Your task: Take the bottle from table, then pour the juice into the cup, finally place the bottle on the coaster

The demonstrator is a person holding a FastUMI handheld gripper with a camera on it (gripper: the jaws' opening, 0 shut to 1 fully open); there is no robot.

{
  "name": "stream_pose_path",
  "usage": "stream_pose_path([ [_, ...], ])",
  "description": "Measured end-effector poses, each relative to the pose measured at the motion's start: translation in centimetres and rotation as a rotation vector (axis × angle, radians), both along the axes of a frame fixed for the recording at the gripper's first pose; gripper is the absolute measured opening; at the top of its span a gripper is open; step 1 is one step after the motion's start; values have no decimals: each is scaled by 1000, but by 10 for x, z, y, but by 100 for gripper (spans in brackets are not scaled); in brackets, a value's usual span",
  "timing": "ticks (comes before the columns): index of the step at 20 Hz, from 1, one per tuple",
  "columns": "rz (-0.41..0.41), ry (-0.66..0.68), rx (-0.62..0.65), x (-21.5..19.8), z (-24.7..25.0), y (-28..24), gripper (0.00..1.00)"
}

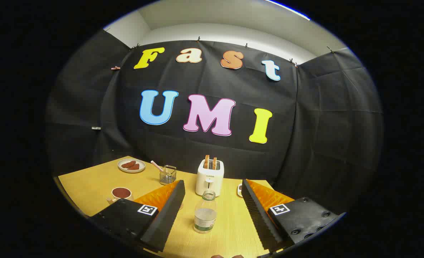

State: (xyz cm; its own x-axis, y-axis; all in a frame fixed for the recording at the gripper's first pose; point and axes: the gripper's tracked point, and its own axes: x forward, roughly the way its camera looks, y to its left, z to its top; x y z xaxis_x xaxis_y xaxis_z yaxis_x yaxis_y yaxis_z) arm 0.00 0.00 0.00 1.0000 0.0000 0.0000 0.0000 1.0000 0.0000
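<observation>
Gripper view | claw (212, 211) wide open, empty | bottle (205, 212) upright between fingers, mouth up

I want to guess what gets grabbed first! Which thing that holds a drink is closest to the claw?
The clear bottle, standing between the open claw fingers. The cup sits off to the left, beside the left finger.

My tongs (212, 204) stand spread wide, and the bottle (205, 212) sits upright between the fingers with bare surface (229, 229) on both sides of it. Just beyond it the toaster (209, 176) blocks the straight path. The wire basket (167, 174) and cup (121, 194) crowd the left; something small, perhaps a dish (240, 190), hides behind the right finger.
</observation>
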Motion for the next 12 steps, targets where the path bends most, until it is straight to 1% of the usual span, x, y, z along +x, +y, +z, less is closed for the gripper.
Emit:
stream_pose_path([
  [6, 18, 34, 12, -4, -10, 1, 97],
  [12, -5, 47, 34, -2, -16, -7, 97],
])
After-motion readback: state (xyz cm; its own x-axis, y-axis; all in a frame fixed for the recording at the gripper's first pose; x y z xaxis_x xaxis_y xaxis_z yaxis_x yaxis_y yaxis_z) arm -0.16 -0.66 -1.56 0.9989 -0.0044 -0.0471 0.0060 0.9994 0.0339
